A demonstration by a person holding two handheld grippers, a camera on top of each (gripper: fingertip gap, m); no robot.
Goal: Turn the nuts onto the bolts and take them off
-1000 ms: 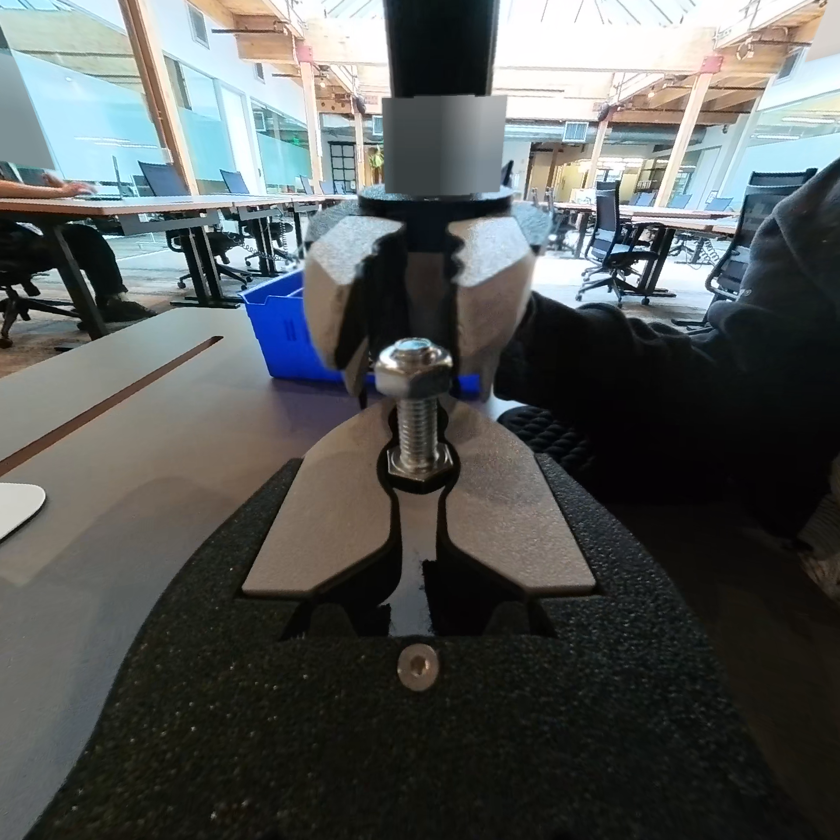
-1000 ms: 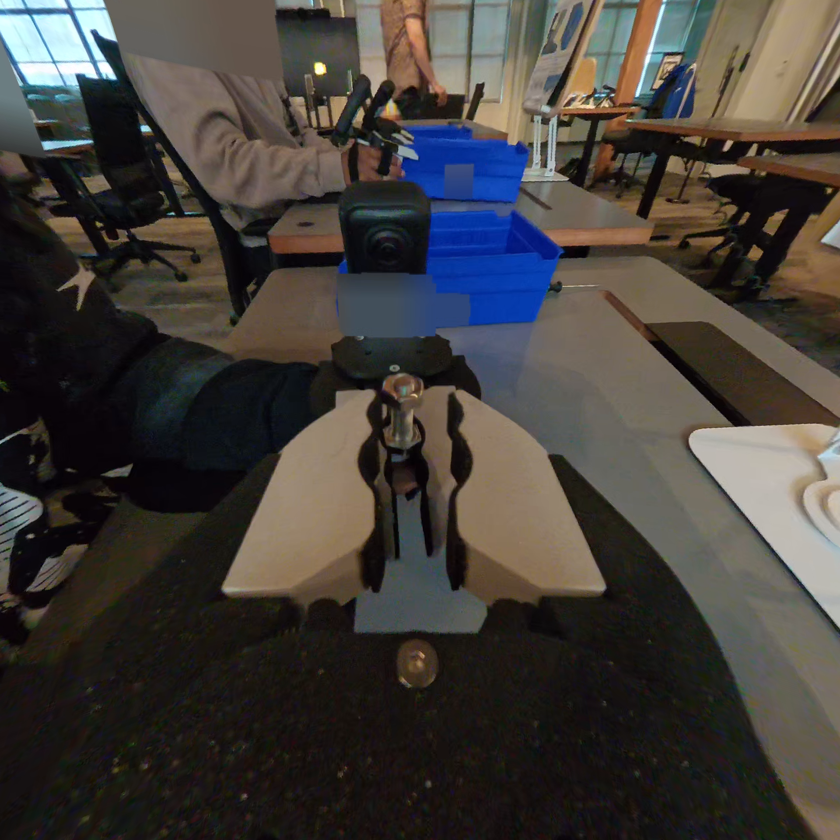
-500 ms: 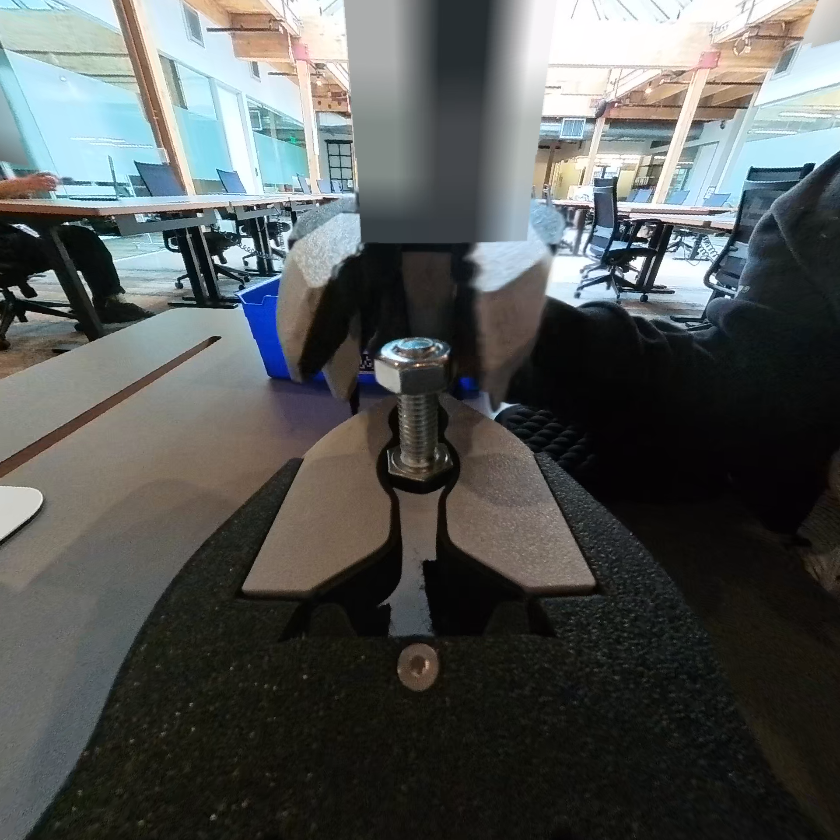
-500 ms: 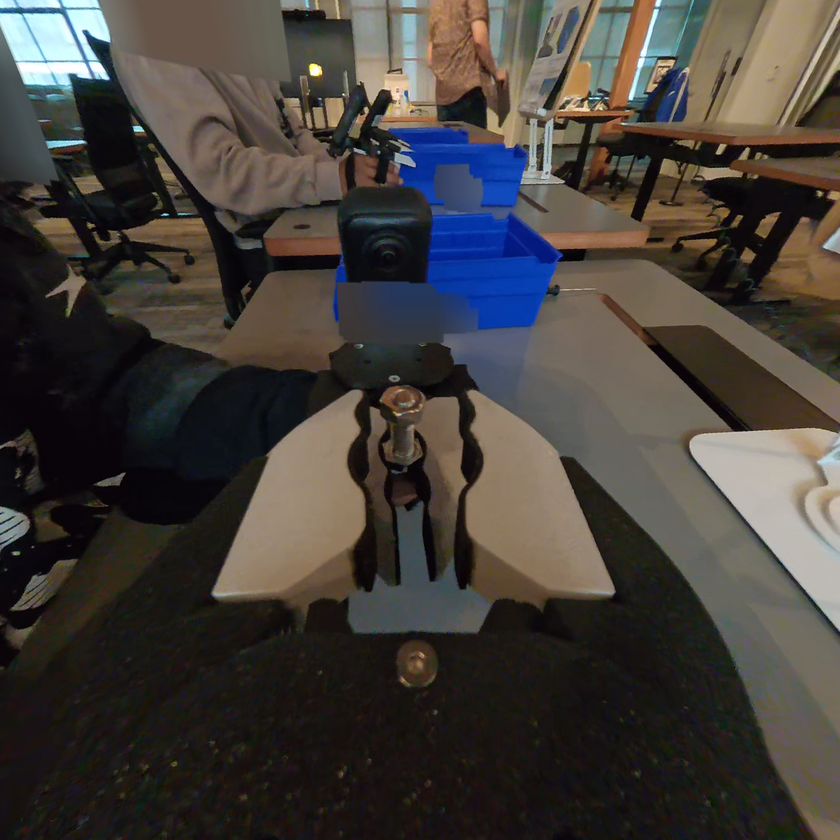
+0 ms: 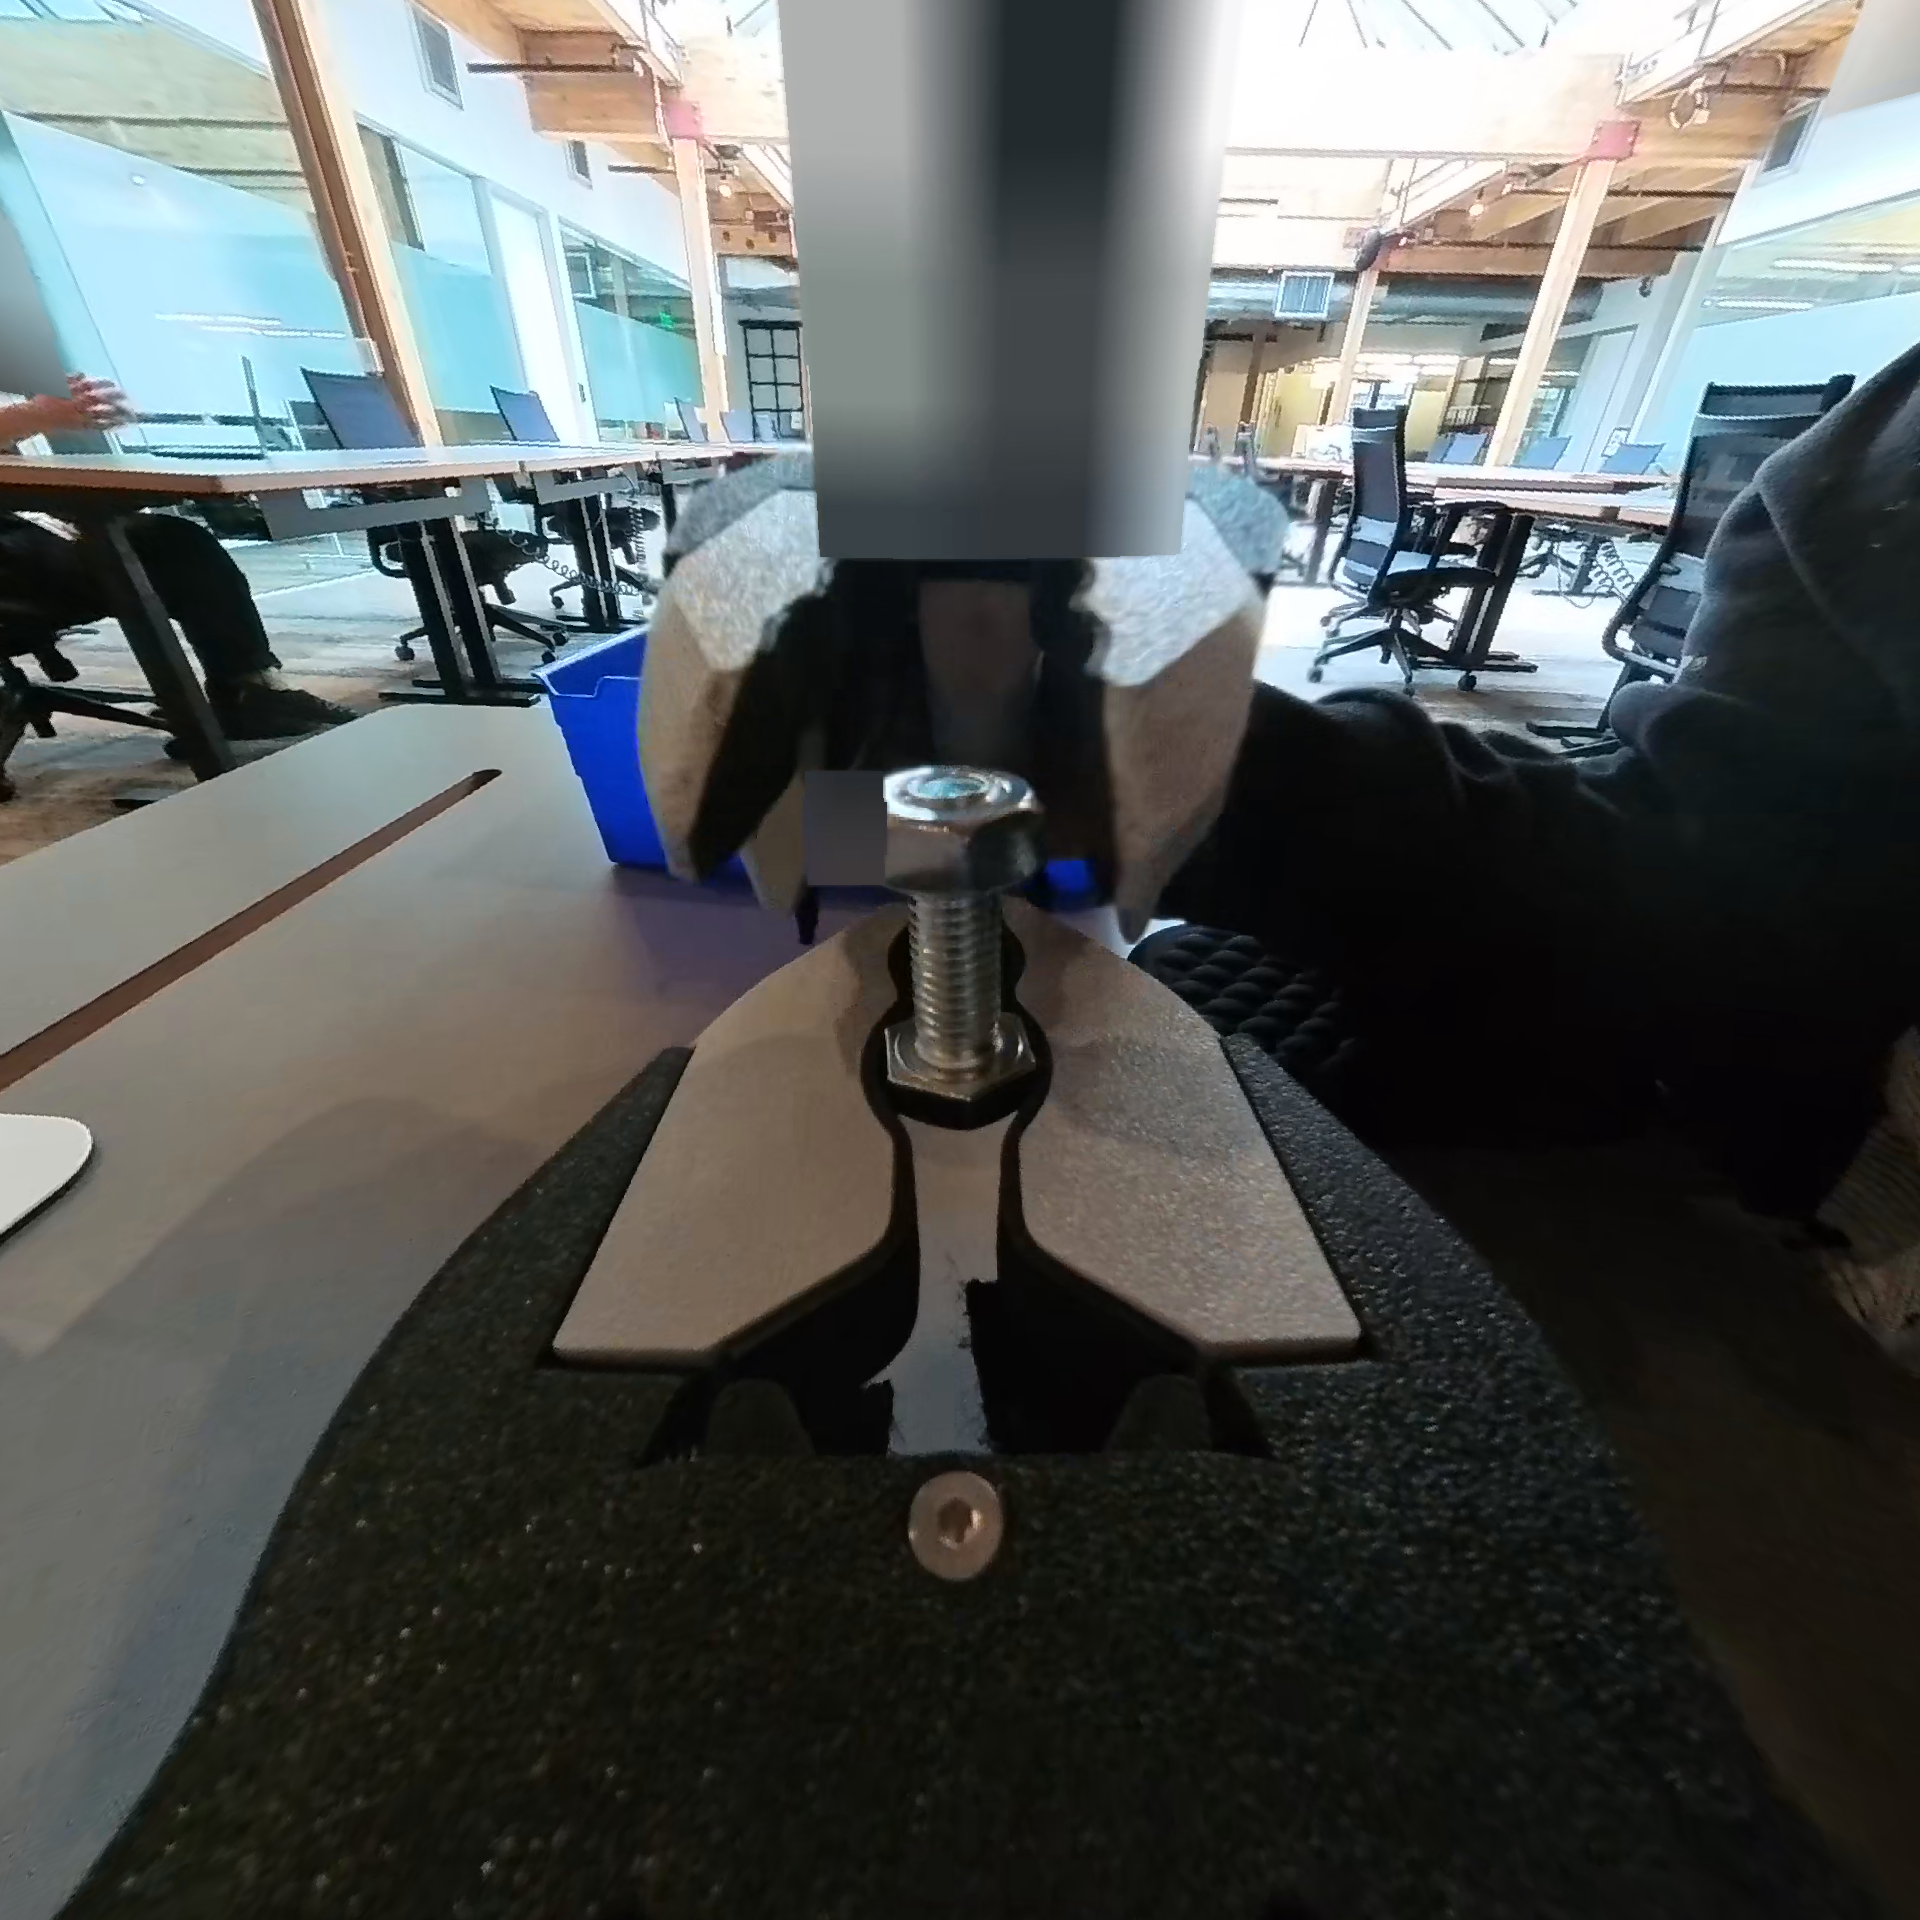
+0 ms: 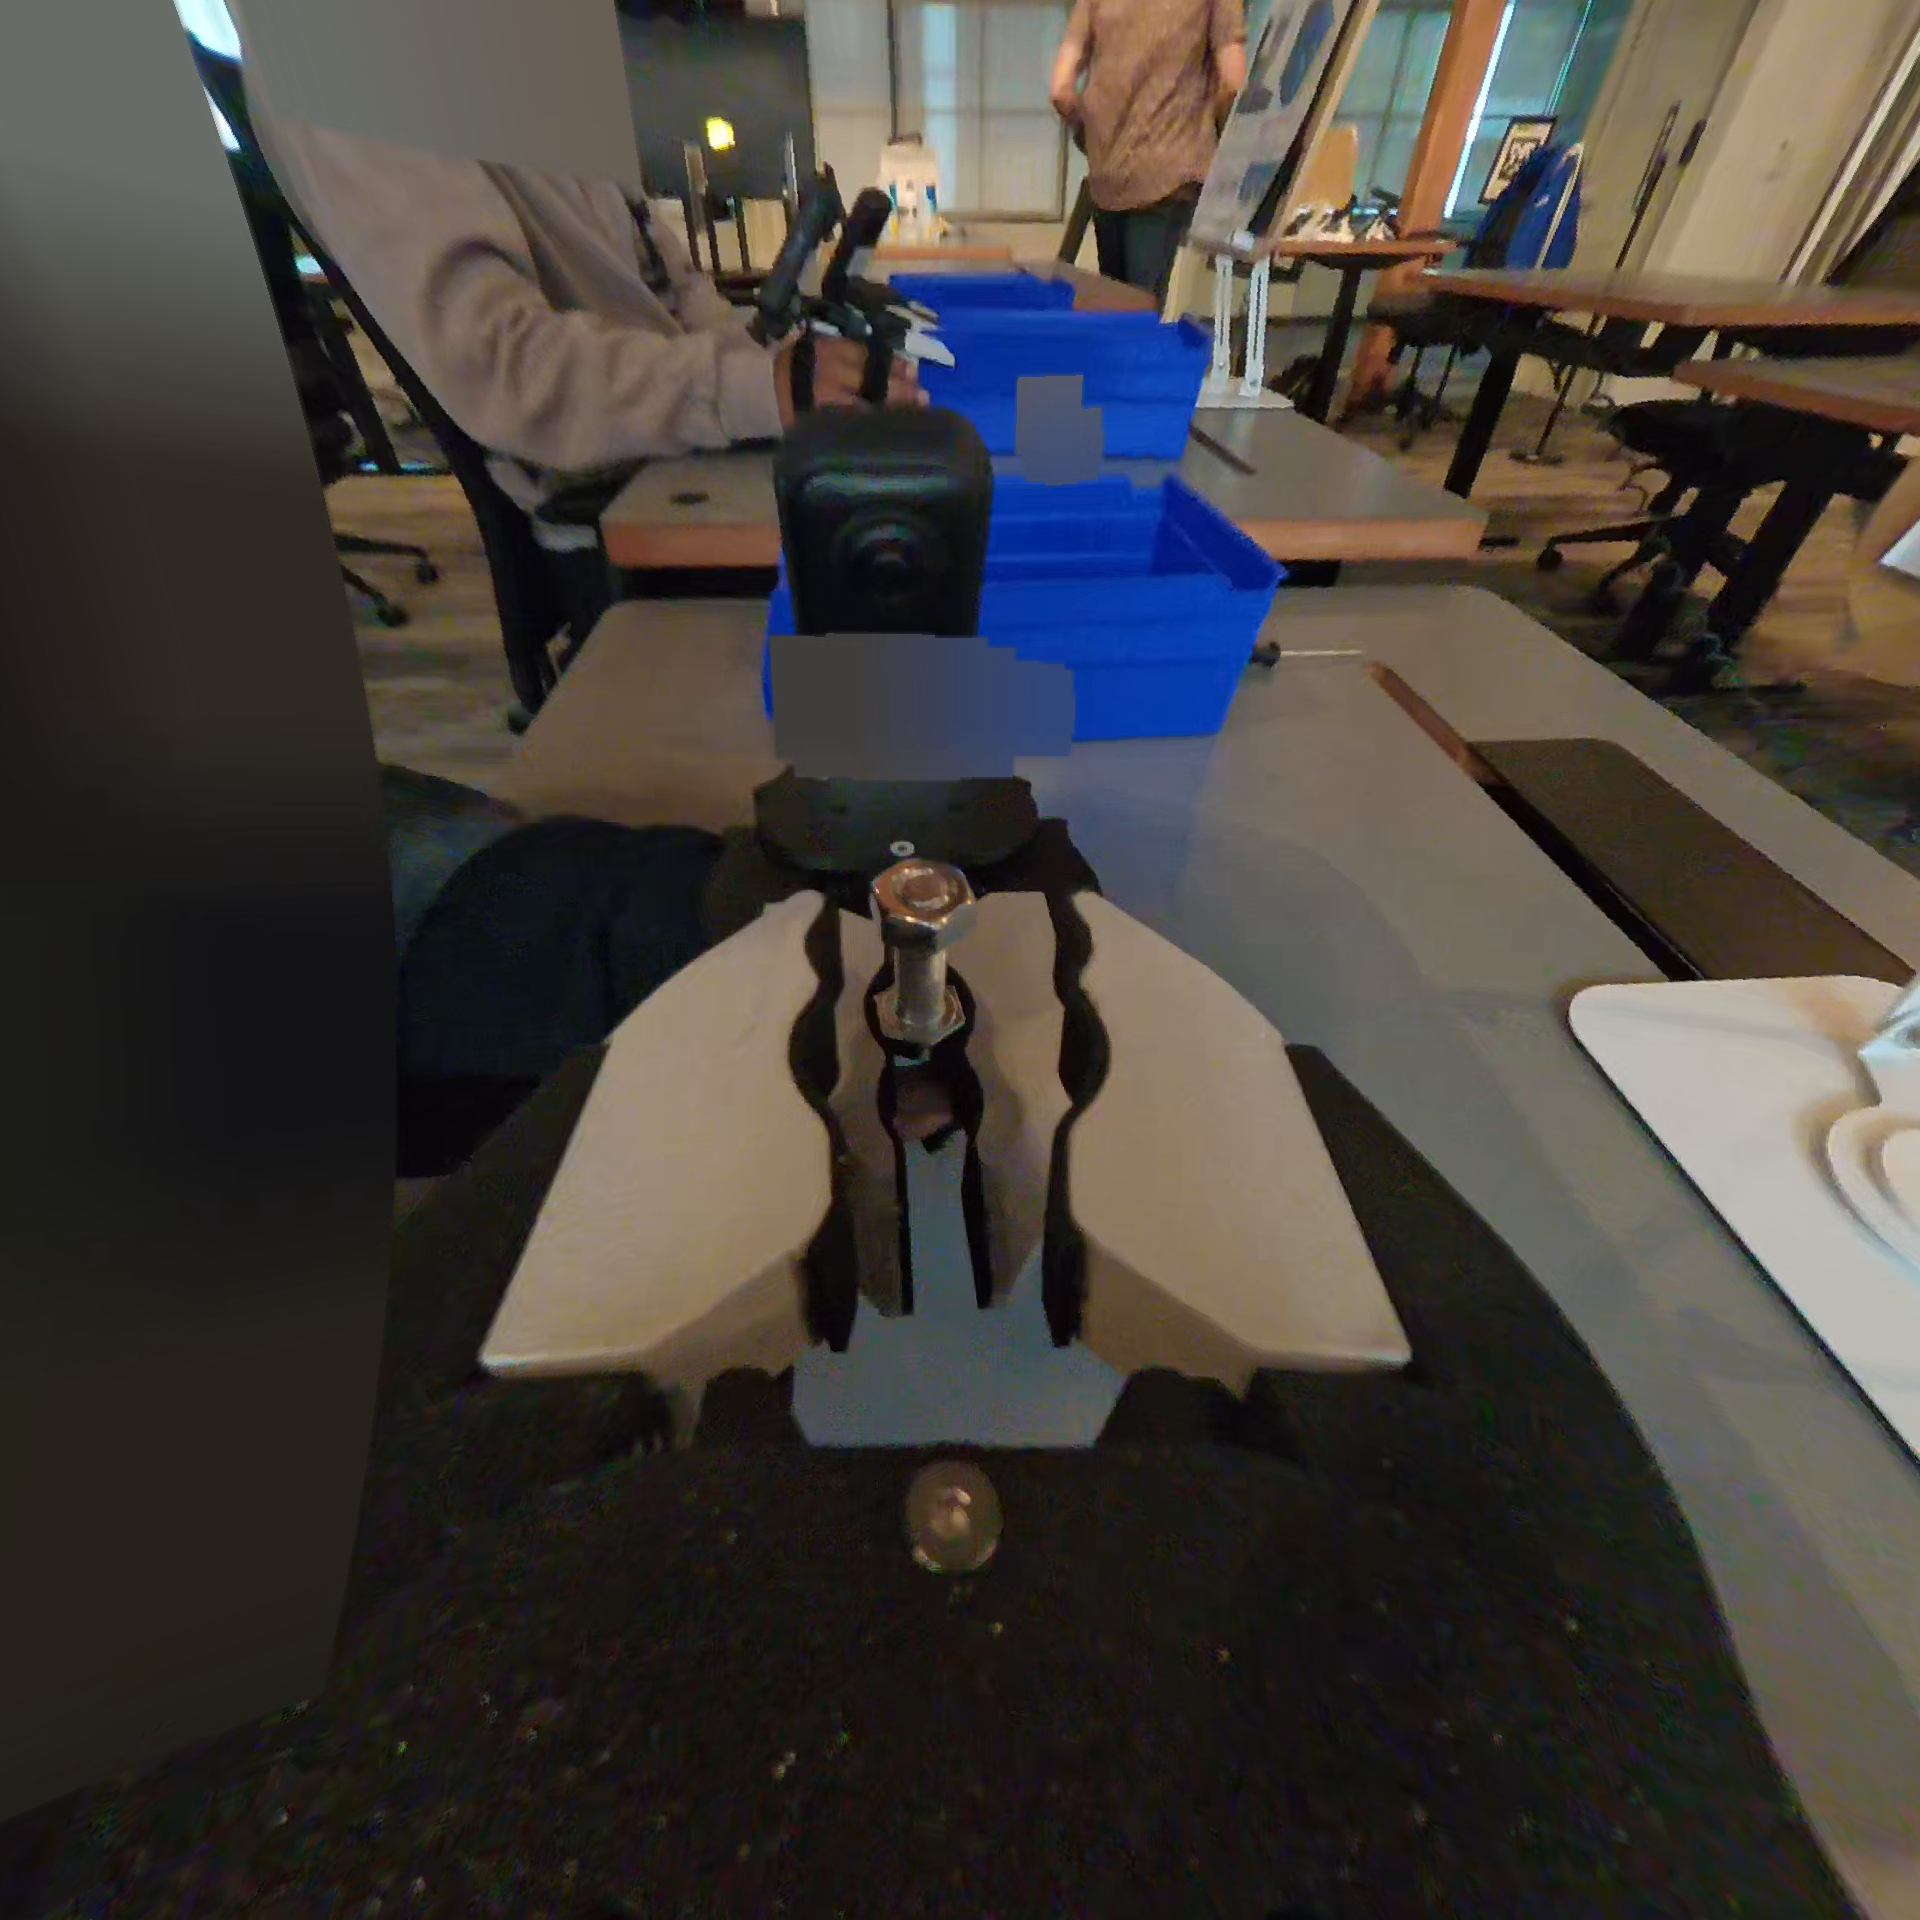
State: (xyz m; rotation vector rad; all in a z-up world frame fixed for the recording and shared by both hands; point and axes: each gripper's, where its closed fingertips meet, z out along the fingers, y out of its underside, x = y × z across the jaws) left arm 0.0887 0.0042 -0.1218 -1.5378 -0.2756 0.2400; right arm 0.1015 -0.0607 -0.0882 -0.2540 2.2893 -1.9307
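Left gripper [image 5: 958, 1023] jaws clamping bolt [image 5: 957, 971] upright, right gripper [image 6: 940, 1049] jaws spread around nut [image 5: 961, 833]

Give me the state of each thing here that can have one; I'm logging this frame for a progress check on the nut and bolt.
Silver threaded steel bolt: upright, clamped low down, hex end at the top.
Thin silver hex nut: threaded on, low on the shaft, at the fingertips.
Left gripper: shut on the bolt.
Right gripper: open, fingers either side of the bolt, not touching.
Blue plastic bin: upright on the grey table, open-topped.
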